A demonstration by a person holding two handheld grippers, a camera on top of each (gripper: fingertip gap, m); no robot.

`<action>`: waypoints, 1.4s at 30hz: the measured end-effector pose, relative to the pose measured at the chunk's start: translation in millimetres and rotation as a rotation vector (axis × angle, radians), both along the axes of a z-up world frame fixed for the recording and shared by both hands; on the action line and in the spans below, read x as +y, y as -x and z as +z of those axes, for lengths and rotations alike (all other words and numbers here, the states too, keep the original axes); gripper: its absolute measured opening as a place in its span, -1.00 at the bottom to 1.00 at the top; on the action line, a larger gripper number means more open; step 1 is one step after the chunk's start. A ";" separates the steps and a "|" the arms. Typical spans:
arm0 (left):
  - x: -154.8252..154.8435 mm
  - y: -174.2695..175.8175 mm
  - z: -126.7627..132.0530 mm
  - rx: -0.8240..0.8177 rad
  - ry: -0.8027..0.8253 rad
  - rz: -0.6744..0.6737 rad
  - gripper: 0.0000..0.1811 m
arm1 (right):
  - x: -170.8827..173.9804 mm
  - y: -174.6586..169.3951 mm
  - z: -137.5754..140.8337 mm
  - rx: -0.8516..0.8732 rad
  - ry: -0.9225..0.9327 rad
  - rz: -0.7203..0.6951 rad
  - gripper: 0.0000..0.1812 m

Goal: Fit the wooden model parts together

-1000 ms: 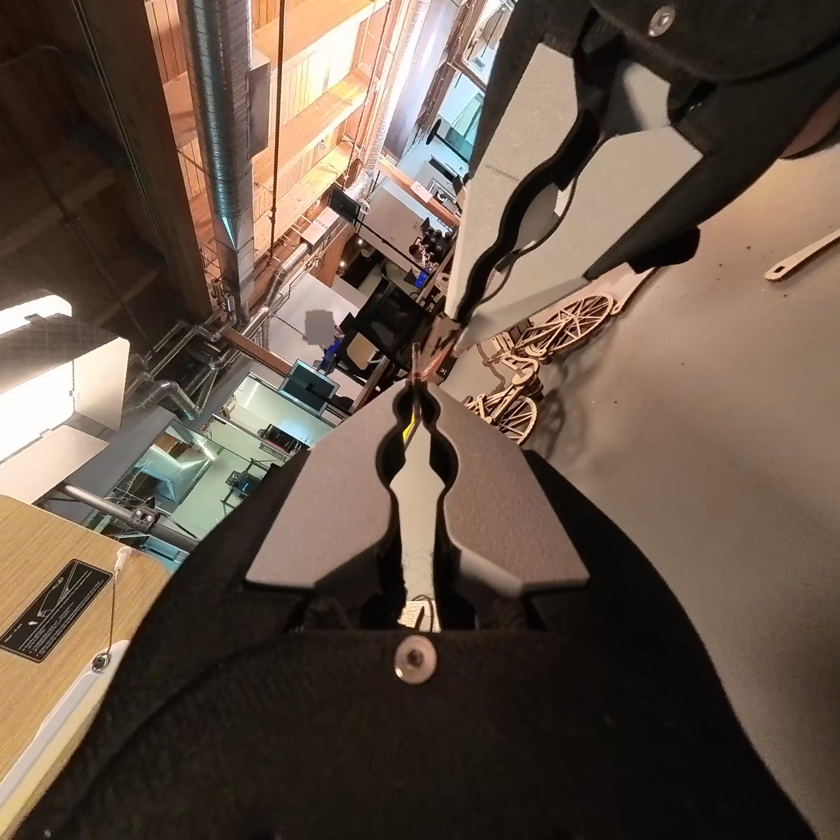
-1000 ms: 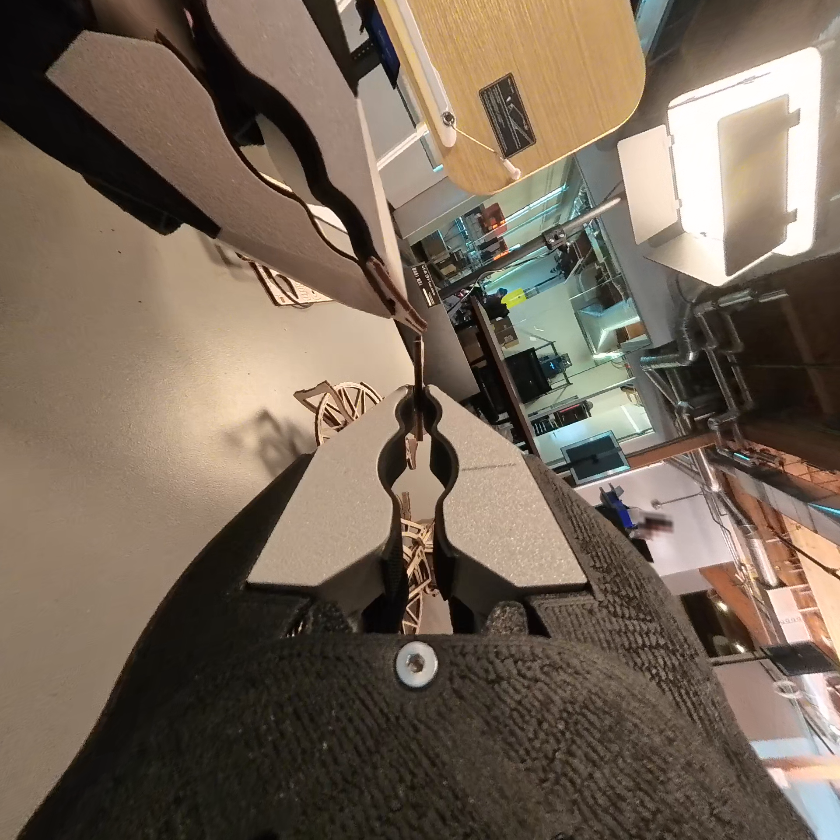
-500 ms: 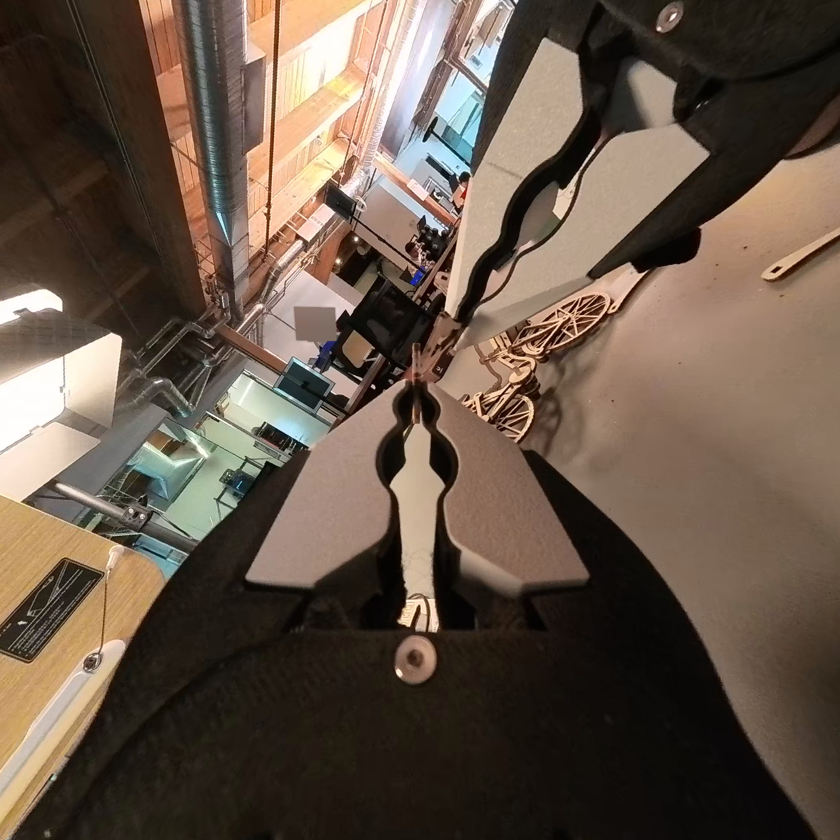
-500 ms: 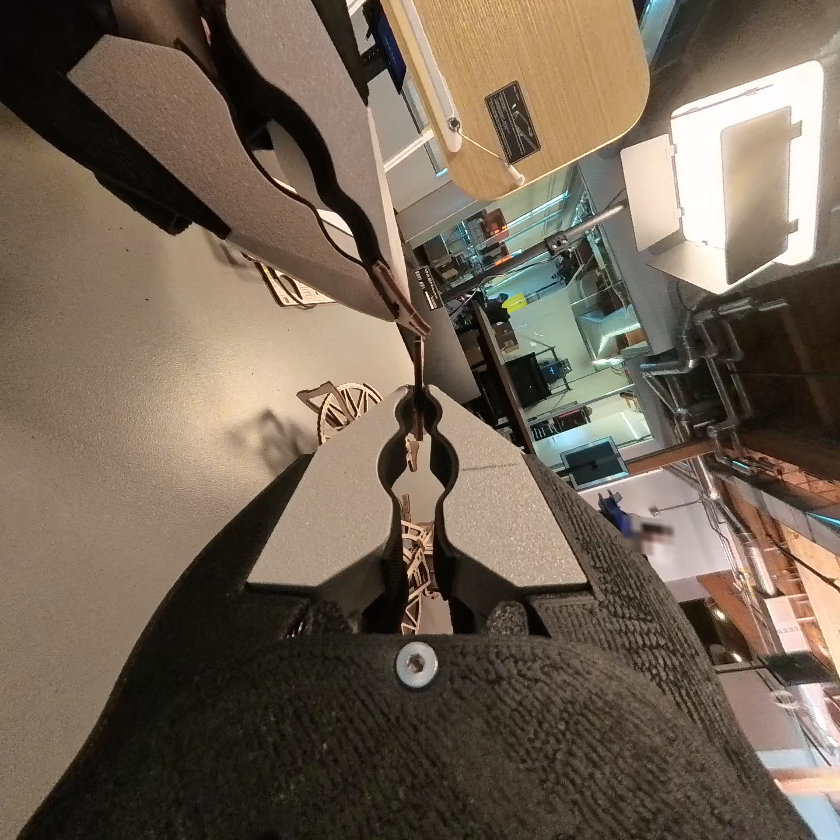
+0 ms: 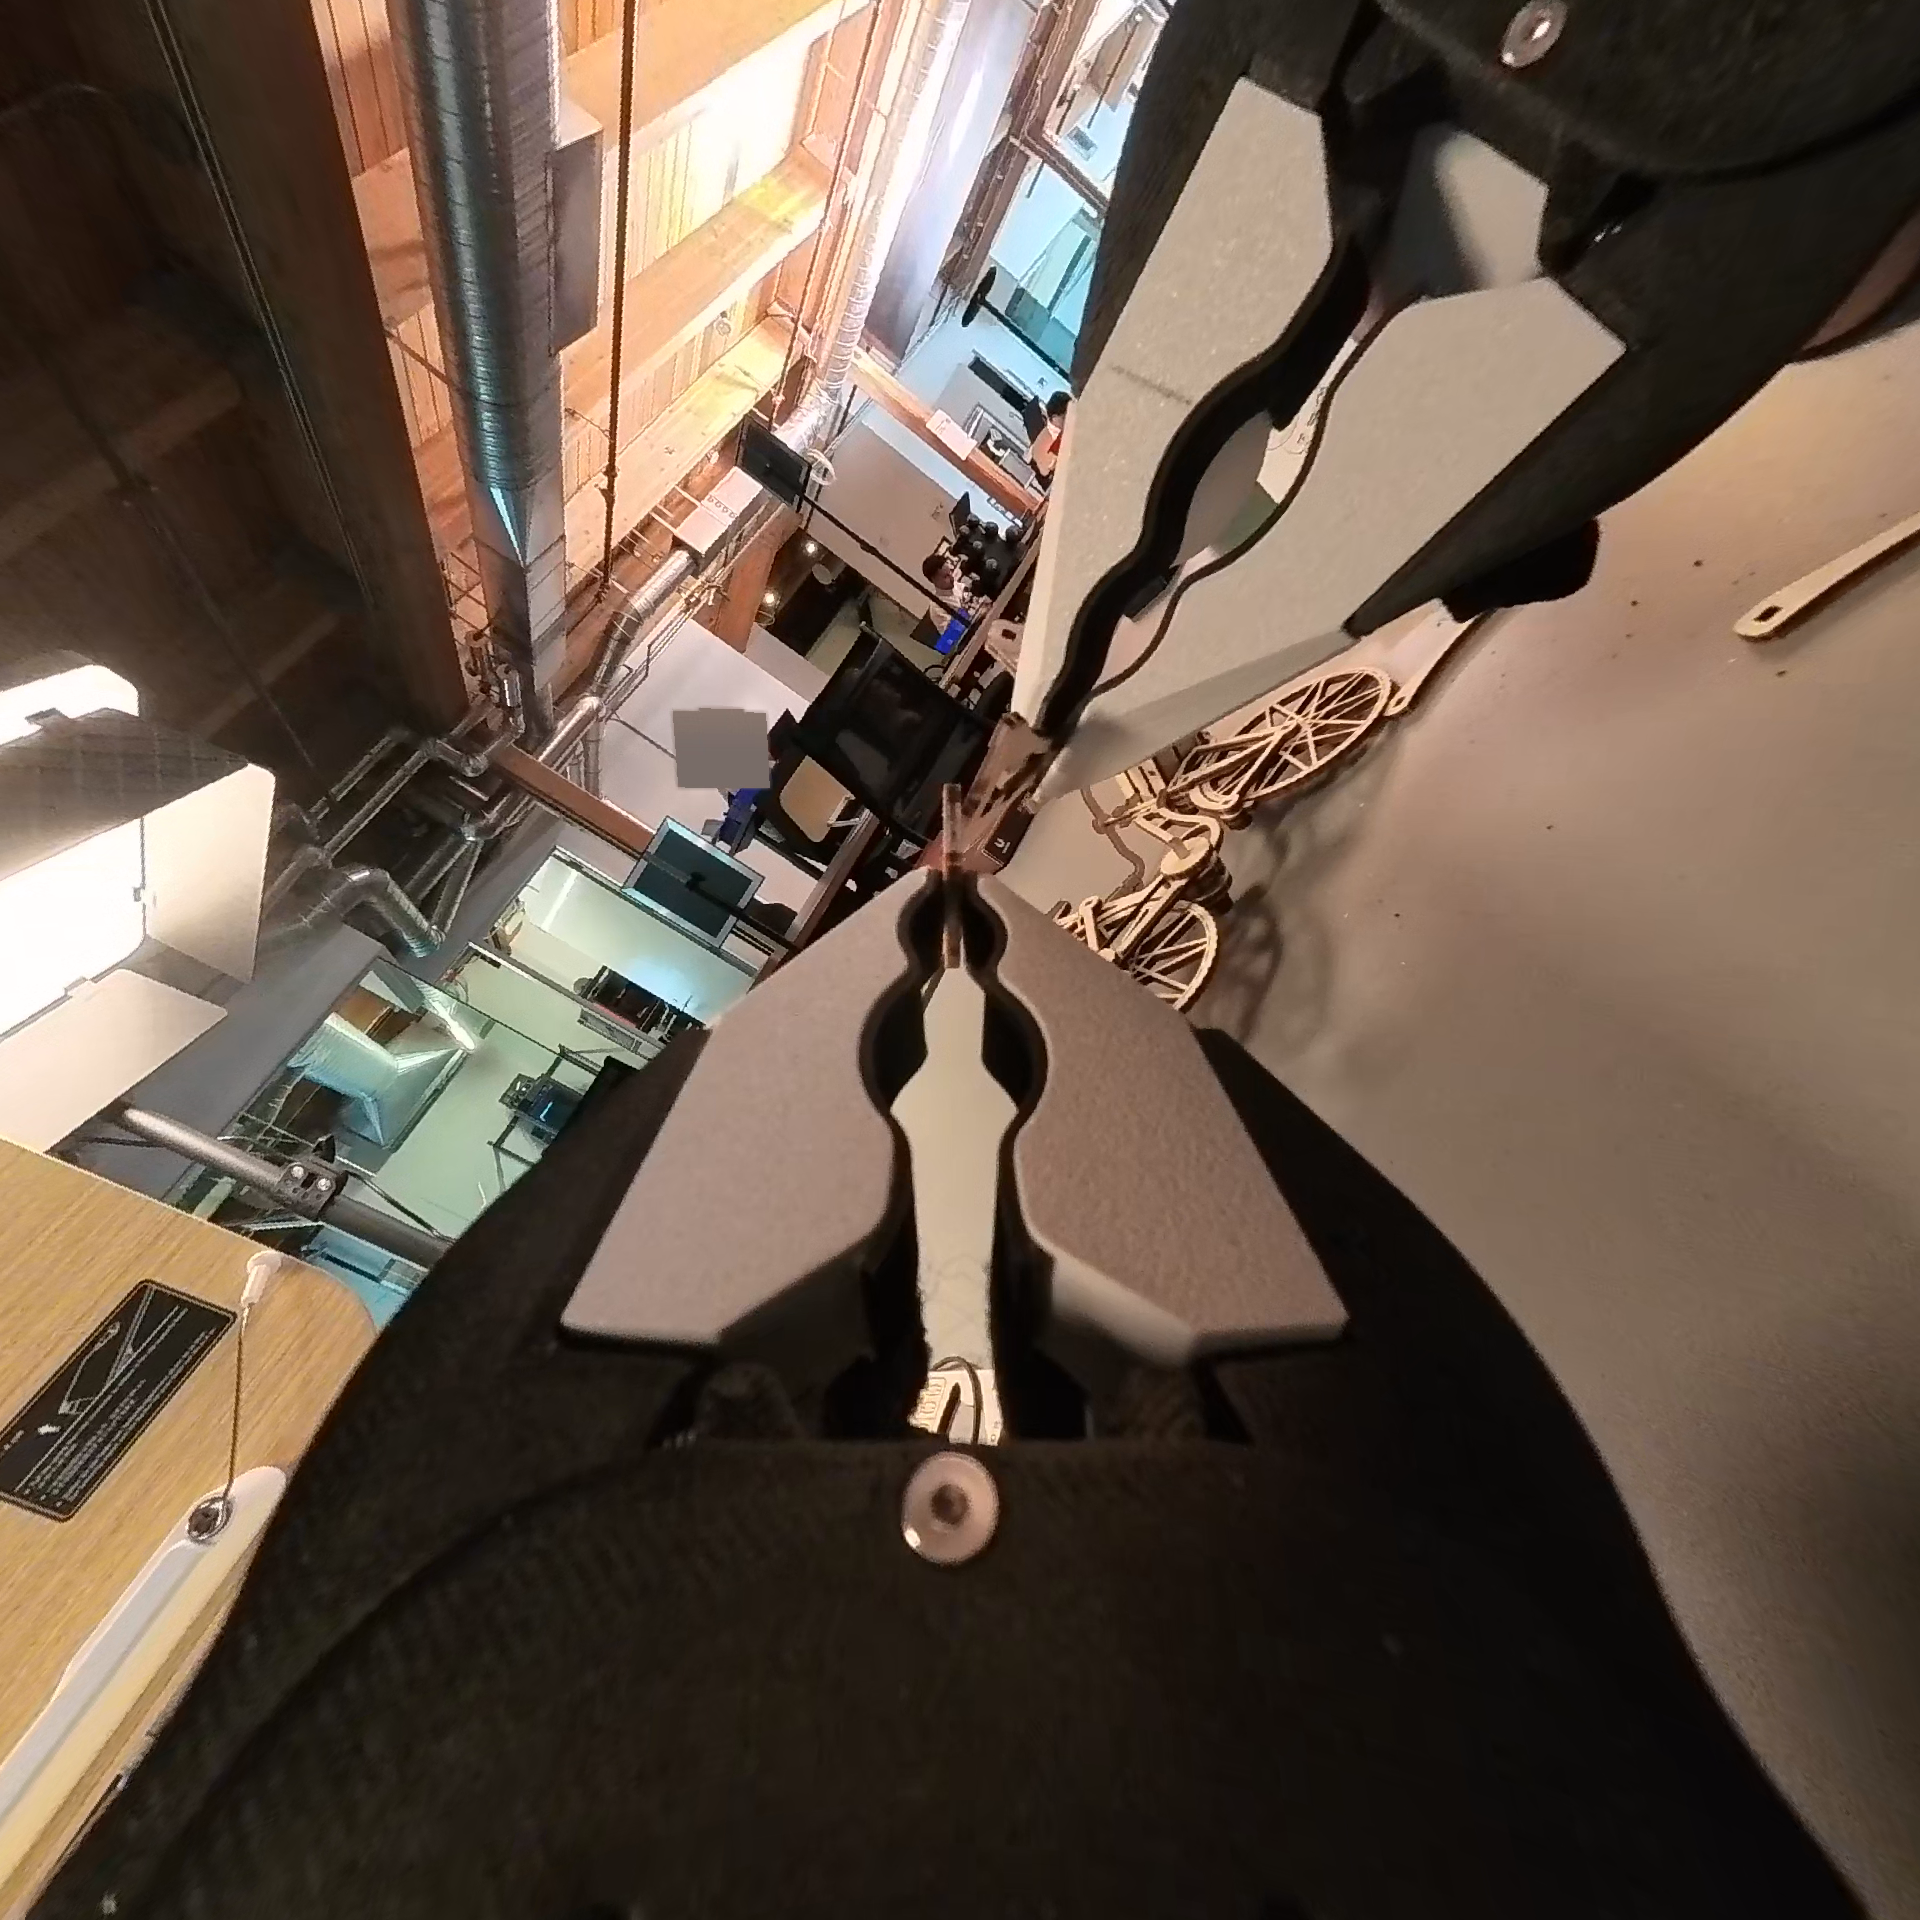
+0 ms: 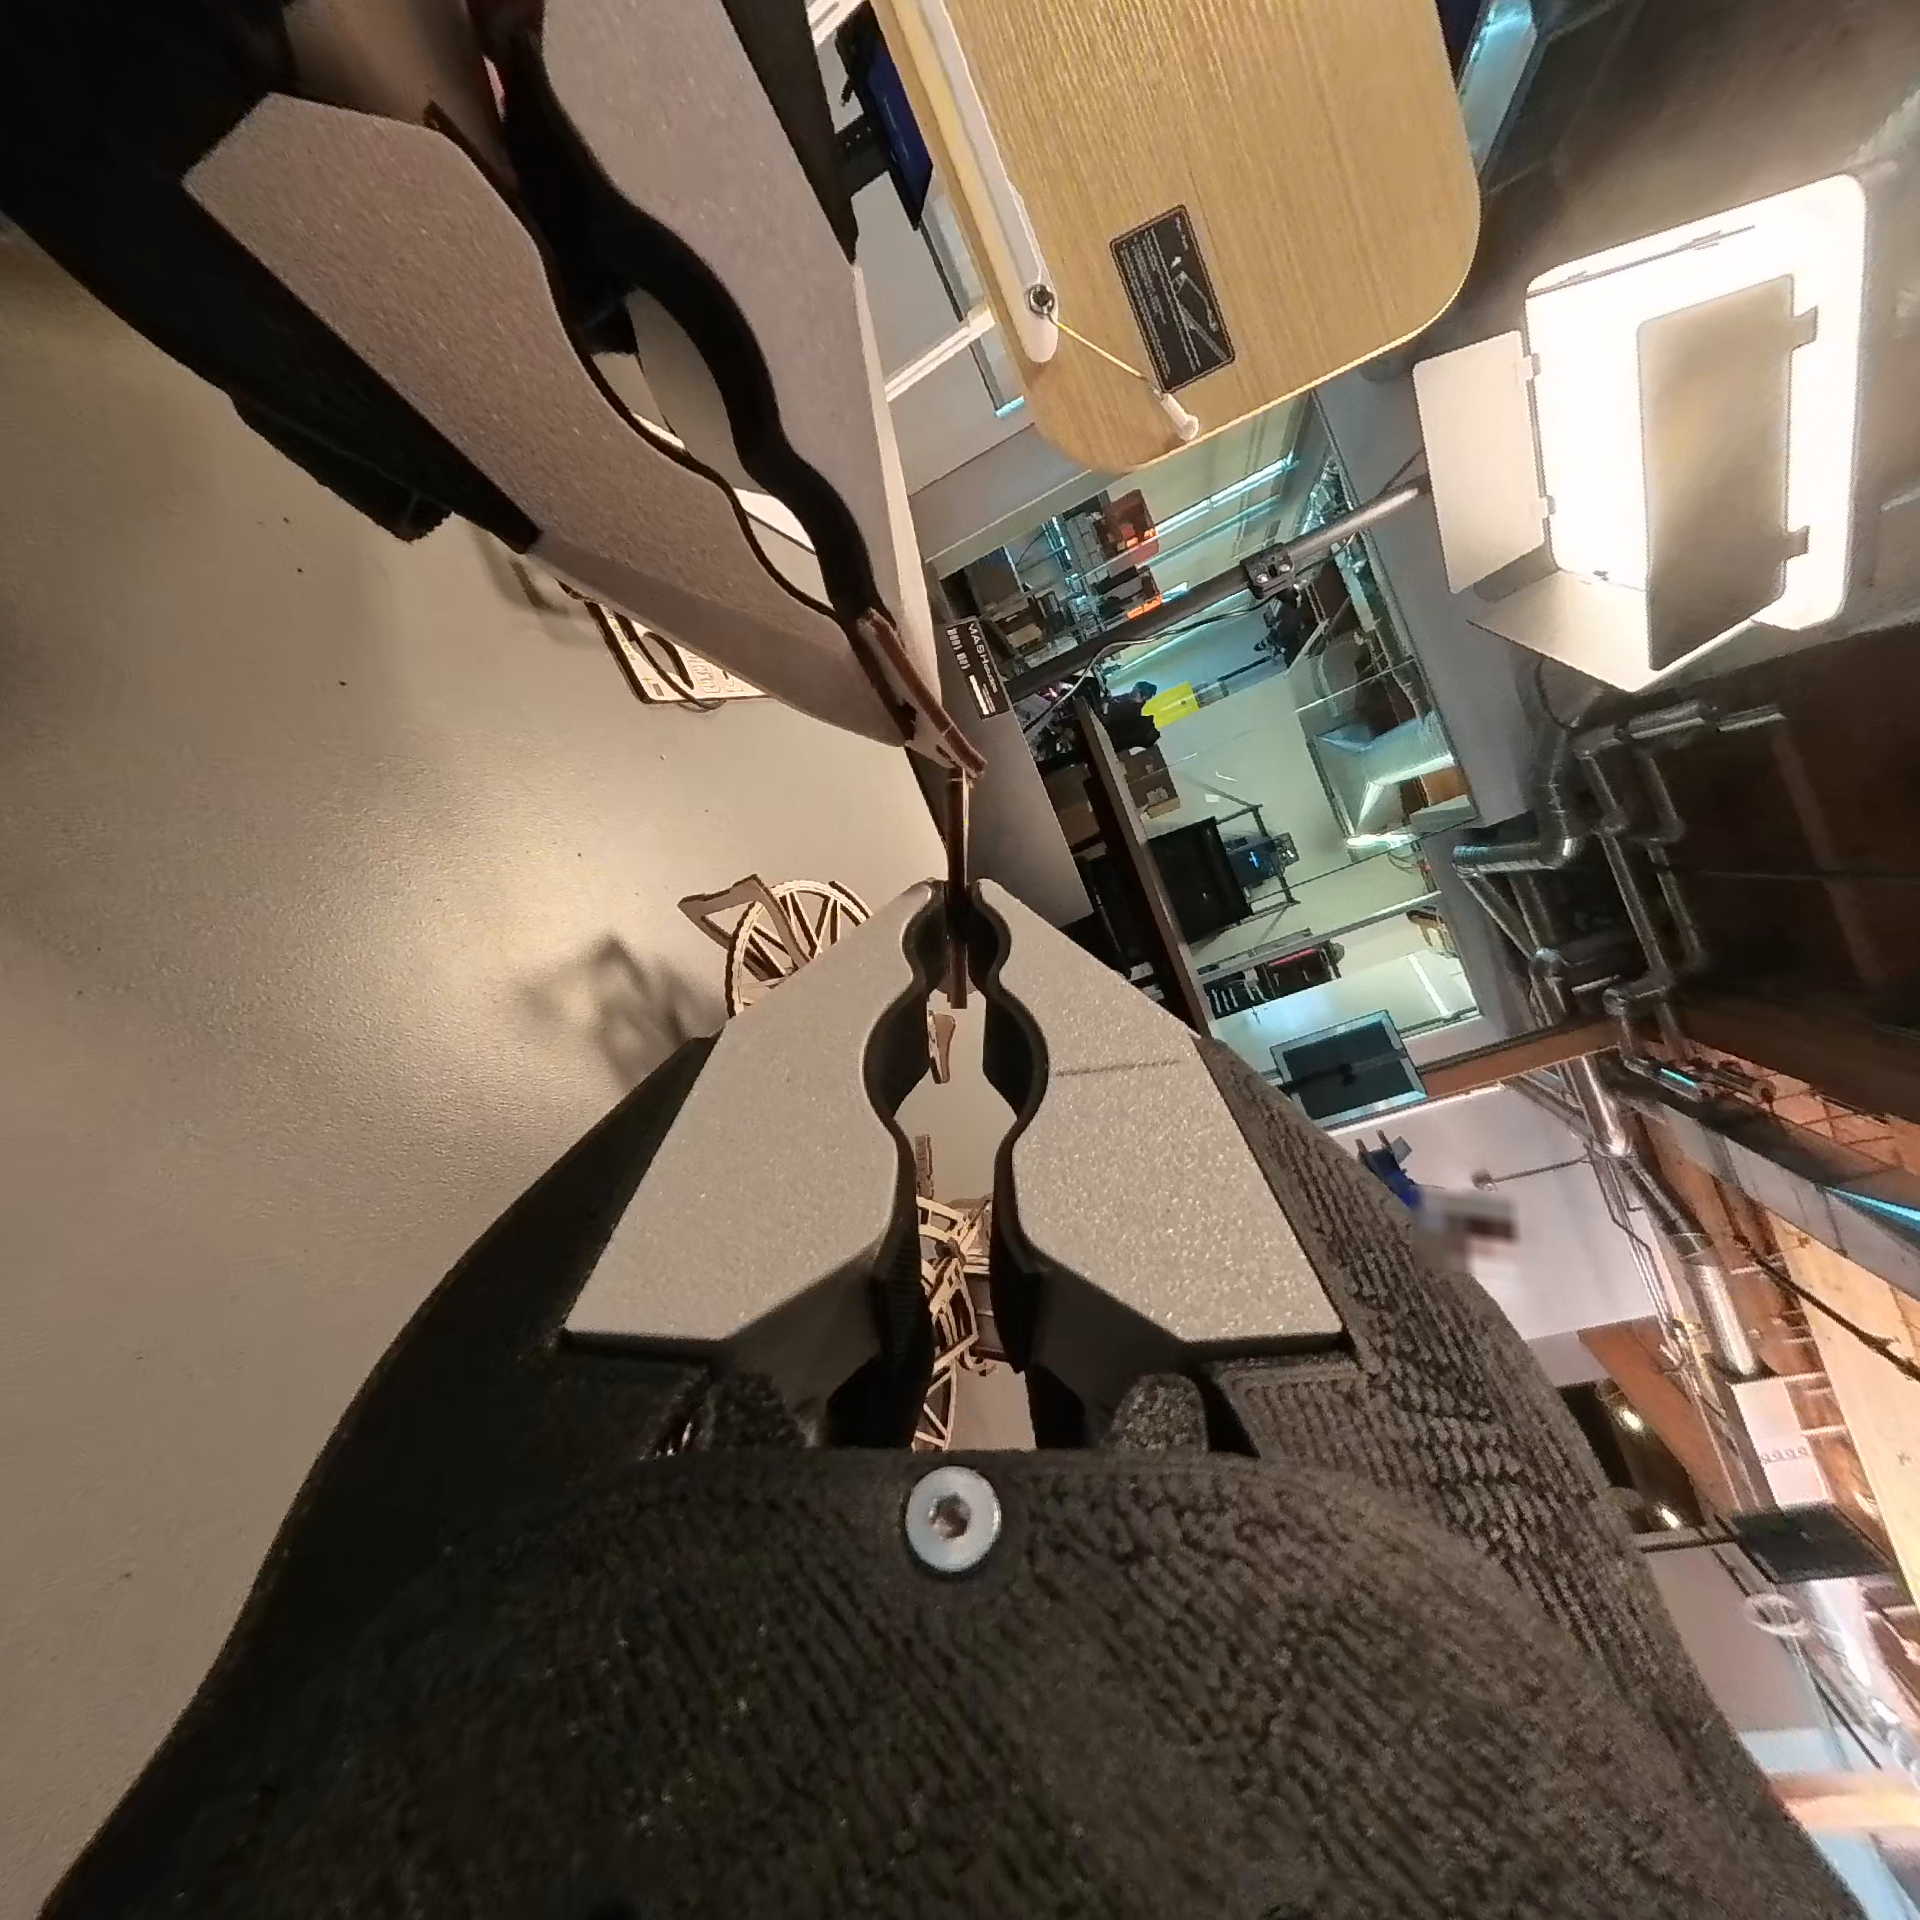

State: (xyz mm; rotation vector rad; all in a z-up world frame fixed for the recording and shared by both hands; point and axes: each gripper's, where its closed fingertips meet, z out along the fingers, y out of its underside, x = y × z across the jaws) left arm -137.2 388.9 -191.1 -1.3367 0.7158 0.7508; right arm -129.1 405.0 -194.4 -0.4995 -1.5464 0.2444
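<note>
My left gripper (image 5: 951, 888) is shut on a thin wooden part (image 5: 952, 831) that sticks out edge-on from its tips. My right gripper (image 5: 1029, 732) comes in from the upper right, shut on a small brown wooden part (image 5: 1000, 774). The two parts meet tip to tip above the grey table (image 5: 1558, 1039). In the right wrist view, my right gripper (image 6: 961, 894) clamps a thin dark strip (image 6: 958, 831). It touches the small part (image 6: 930, 732) held at the tips of my left gripper (image 6: 909, 717).
Two assembled wooden bicycle models (image 5: 1288, 727) (image 5: 1153, 925) stand on the table behind the grippers; one also shows in the right wrist view (image 6: 790, 925). A loose wooden strip (image 5: 1829, 582) lies at the far right. A cut-out wooden sheet (image 6: 675, 675) lies under the left gripper. Both grippers' tips are close together, under 4 cm apart.
Both grippers stay shut, tip to tip. Both views have shifted slightly, and the two parts remain in contact.
</note>
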 end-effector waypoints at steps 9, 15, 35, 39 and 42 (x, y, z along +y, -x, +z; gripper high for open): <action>0.2 0.0 -0.1 0.000 0.001 -0.001 -0.98 | 0.8 0.0 0.0 -0.001 0.004 0.000 -0.99; 0.4 -0.1 0.1 0.000 0.000 -0.002 -0.98 | 0.4 -0.1 0.1 0.000 -0.001 0.003 -1.00; 1.3 7.2 -1.9 -0.054 0.017 0.004 -0.98 | 84.5 -51.4 14.1 -0.079 0.263 -0.241 -1.00; 1.3 7.5 -2.4 -0.071 0.023 -0.003 -0.98 | 77.5 -104.4 -55.4 -0.570 0.743 -0.292 -1.00; 1.4 4.9 -3.8 -0.062 0.030 -0.012 -0.98 | 77.1 -134.3 -81.8 -0.742 0.723 -0.363 -1.00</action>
